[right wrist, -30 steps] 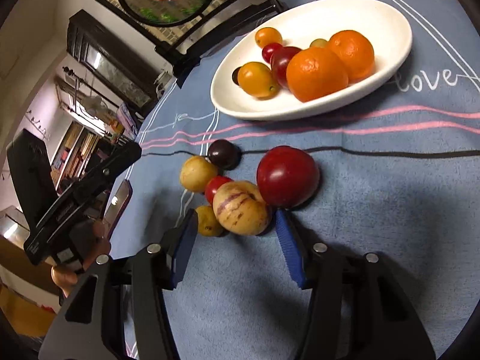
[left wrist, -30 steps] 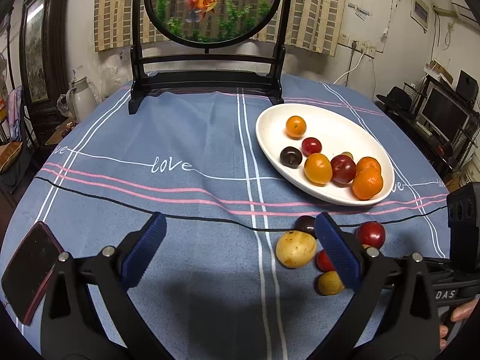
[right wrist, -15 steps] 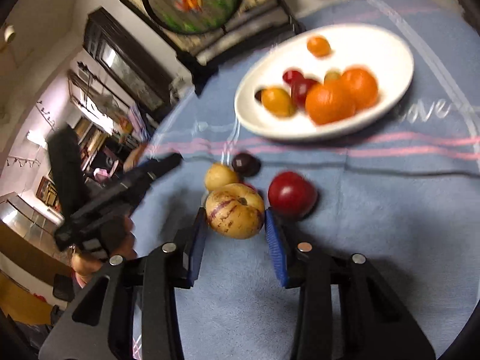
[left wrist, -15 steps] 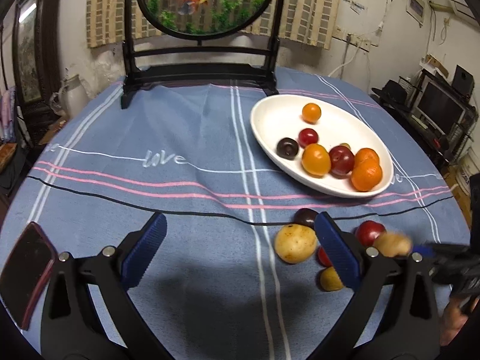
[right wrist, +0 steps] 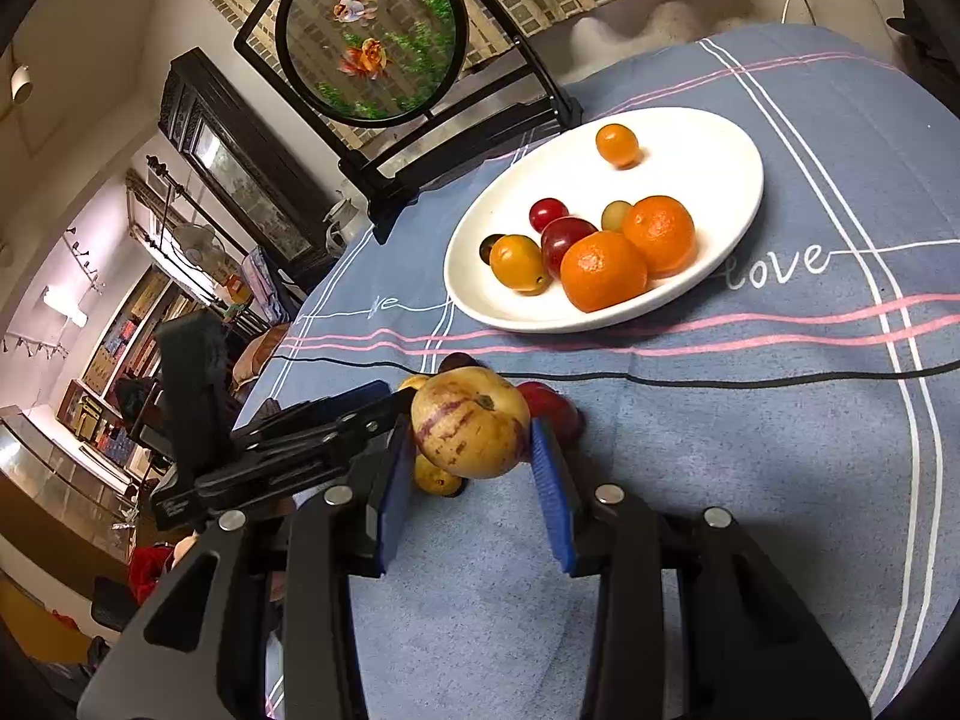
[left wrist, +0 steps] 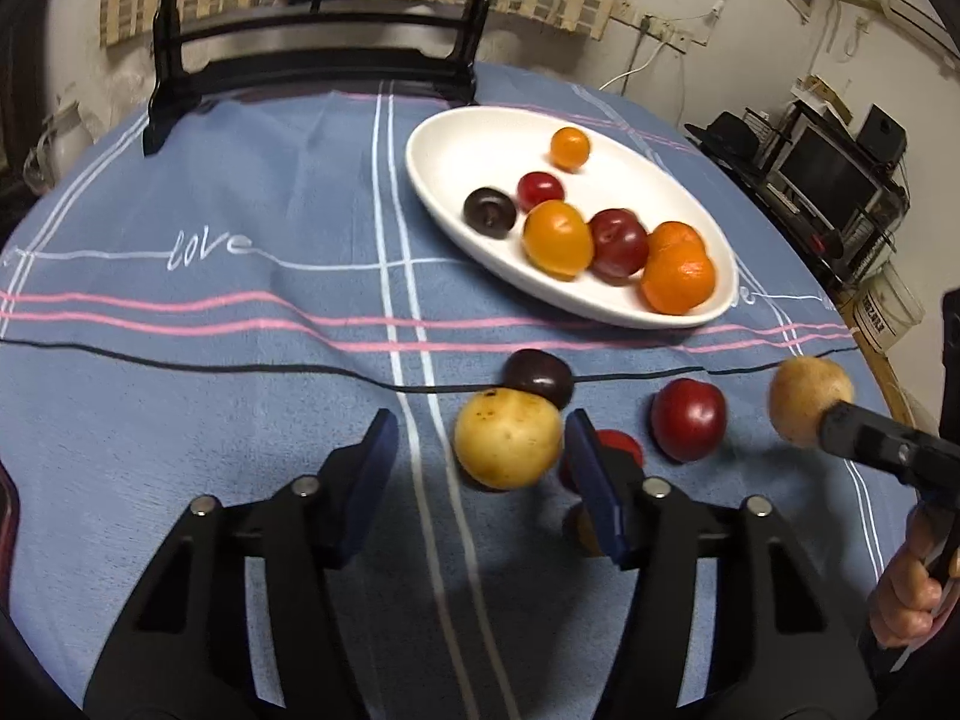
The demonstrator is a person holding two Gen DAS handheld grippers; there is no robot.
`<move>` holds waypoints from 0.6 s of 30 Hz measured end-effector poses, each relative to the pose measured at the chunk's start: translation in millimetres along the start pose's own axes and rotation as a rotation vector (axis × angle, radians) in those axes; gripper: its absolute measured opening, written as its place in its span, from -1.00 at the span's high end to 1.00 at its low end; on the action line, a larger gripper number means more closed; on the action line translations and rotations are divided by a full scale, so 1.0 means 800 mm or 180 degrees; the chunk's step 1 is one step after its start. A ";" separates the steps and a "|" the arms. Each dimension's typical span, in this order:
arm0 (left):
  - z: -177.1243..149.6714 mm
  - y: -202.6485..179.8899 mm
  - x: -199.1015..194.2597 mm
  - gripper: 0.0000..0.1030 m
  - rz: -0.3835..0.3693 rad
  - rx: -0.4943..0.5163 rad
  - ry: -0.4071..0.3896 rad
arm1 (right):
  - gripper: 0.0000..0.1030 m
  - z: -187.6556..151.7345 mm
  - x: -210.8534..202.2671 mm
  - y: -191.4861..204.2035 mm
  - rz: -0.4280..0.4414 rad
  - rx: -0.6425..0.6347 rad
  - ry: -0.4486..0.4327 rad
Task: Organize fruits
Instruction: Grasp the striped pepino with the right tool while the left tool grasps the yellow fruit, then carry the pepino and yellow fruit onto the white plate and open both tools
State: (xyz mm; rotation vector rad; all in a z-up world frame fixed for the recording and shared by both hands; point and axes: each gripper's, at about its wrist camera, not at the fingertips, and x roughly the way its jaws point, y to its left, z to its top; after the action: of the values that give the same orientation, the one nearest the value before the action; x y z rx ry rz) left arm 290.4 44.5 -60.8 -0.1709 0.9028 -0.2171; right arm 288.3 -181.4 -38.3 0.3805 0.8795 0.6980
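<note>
1. Right gripper (right wrist: pixel 474 468) is clamped on the melon (right wrist: pixel 471 423), raised above the cloth (right wrist: pixel 750 450).
2. Left gripper (left wrist: pixel 480 474) is apart, around the yellow fruit (left wrist: pixel 507 439).
3. Carry the melon level over the plate (right wrist: pixel 708 144); release onto bare plate, clear of the oranges (right wrist: pixel 603 270).

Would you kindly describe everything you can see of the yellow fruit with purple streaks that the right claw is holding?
The round yellow fruit with purple streaks has smooth, slightly blotched skin and a small brown stem scar facing up towards the camera. It sits clamped between the blue pads of the right claw, one pad against each side, and looks lifted clear of the blue striped tablecloth, in front of the fruits lying there. In the left wrist view it appears as a plain tan ball at the claw's tip, short of the white oval plate.
</note>
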 end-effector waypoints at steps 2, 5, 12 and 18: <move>0.000 0.004 0.007 -0.07 -0.0129 -0.0089 0.0066 | 0.23 0.000 0.002 0.002 -0.0002 -0.0010 0.0009; -0.003 0.001 0.015 -0.05 -0.0192 -0.0087 0.0139 | 0.23 0.000 0.002 0.002 -0.0015 -0.0011 0.0000; -0.007 -0.014 0.016 0.23 -0.0162 0.0059 0.0084 | 0.23 -0.001 0.003 0.002 -0.0058 -0.0036 -0.0011; -0.008 -0.014 0.008 0.25 -0.0108 0.0030 0.0053 | 0.23 -0.001 0.003 0.001 -0.0078 -0.0031 -0.0021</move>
State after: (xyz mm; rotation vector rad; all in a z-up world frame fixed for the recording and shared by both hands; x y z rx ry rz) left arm 288.1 31.6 -67.1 -0.1760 0.9159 -0.2545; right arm 288.3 -179.3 -39.8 0.3626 0.8731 0.6779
